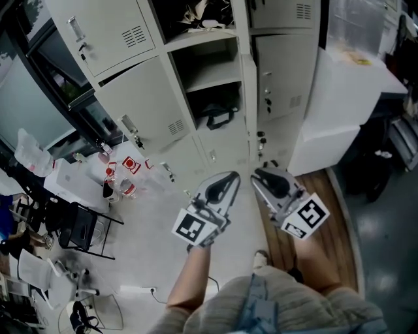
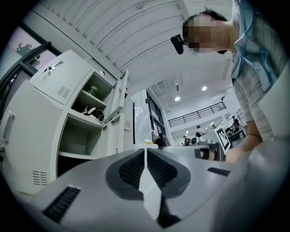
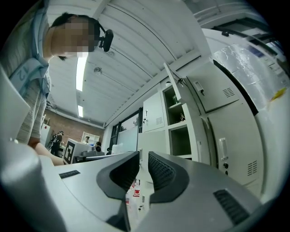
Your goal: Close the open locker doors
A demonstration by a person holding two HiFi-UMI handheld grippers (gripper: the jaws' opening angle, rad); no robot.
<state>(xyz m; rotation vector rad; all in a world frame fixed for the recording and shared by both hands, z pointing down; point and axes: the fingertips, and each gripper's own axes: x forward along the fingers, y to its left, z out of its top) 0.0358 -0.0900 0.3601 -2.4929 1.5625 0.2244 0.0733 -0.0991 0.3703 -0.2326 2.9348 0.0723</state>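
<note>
The grey lockers (image 1: 153, 98) stand ahead, and one column is open: a top compartment (image 1: 199, 16) with clutter, an empty one (image 1: 212, 65) and a lower one holding a black bag (image 1: 219, 116). Its open door (image 1: 248, 91) shows edge-on. My left gripper (image 1: 233, 175) is in front of the lockers and apart from them; its jaws are shut and empty (image 2: 145, 152). Beside it my right gripper (image 1: 256, 174) is open, a narrow gap between its pads with nothing in it (image 3: 141, 156). The open compartments (image 2: 84, 131) (image 3: 180, 140) and an upper door ajar (image 2: 118, 97) (image 3: 174, 81) appear in both gripper views.
A white cabinet (image 1: 339, 98) stands right of the lockers. Bottles with red labels (image 1: 121, 182) sit on the floor at the left near a black folding stand (image 1: 81, 228). A wooden floor strip (image 1: 330, 215) runs under my right side. People stand far off.
</note>
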